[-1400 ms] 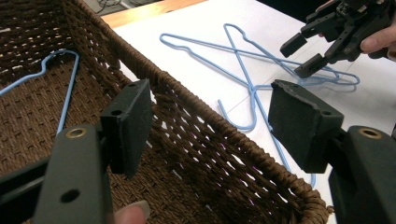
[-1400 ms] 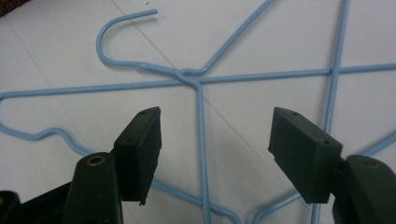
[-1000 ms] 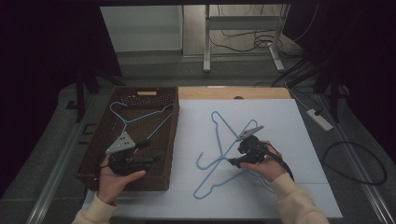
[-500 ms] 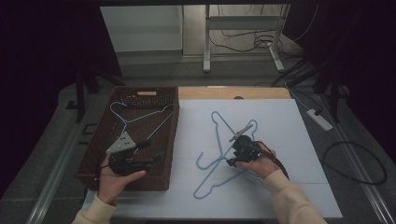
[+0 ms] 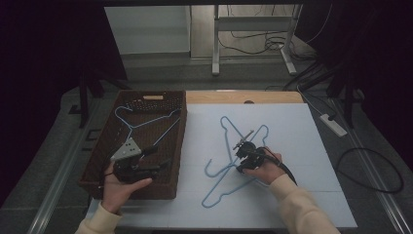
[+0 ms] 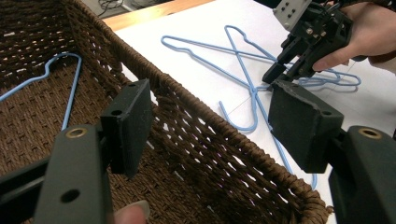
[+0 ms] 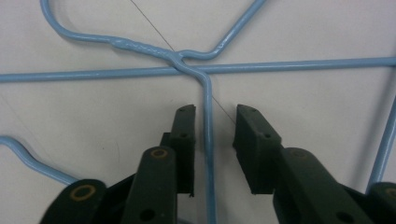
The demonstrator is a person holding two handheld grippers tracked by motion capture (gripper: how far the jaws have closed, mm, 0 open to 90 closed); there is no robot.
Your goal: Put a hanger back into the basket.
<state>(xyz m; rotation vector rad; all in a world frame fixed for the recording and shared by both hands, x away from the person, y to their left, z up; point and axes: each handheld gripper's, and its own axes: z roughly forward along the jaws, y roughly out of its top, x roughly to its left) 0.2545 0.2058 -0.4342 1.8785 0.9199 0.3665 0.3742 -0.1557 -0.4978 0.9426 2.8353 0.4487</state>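
Blue wire hanger on white sheet, arm running near-far between right gripper fingers, closing w/ gap left; hook points left. Left gripper fingers apart.
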